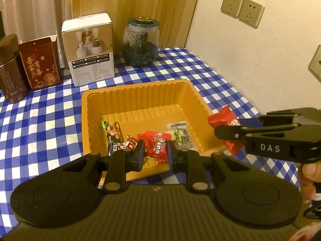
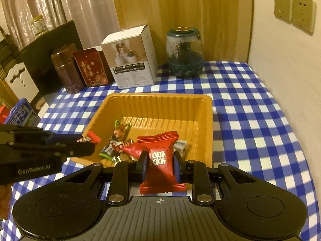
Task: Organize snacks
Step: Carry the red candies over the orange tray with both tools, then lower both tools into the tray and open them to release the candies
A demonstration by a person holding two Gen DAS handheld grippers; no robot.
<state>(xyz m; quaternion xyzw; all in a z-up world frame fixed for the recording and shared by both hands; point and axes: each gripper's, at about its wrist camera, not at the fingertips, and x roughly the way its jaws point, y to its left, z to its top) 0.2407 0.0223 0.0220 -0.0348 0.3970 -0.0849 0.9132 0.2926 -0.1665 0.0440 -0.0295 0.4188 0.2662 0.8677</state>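
Each claw is clamped on a red packet: left claw (image 1: 155,150) hides its red candy (image 1: 157,146) bottom; right claw (image 2: 159,160) shows its red pouch (image 2: 160,160) whole, six o'clock of the tray (image 2: 160,98).

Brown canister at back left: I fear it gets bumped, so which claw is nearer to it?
Left. The left claw is over the tray's left side, toward the brown canister; the right claw is at the tray's right rim, farther off.

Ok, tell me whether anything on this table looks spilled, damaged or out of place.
Nothing stands out. The loose snacks all lie inside the orange tray, none on the tablecloth. The left gripper grips a red candy, the right gripper a red packet. The white box and jar stand upright.
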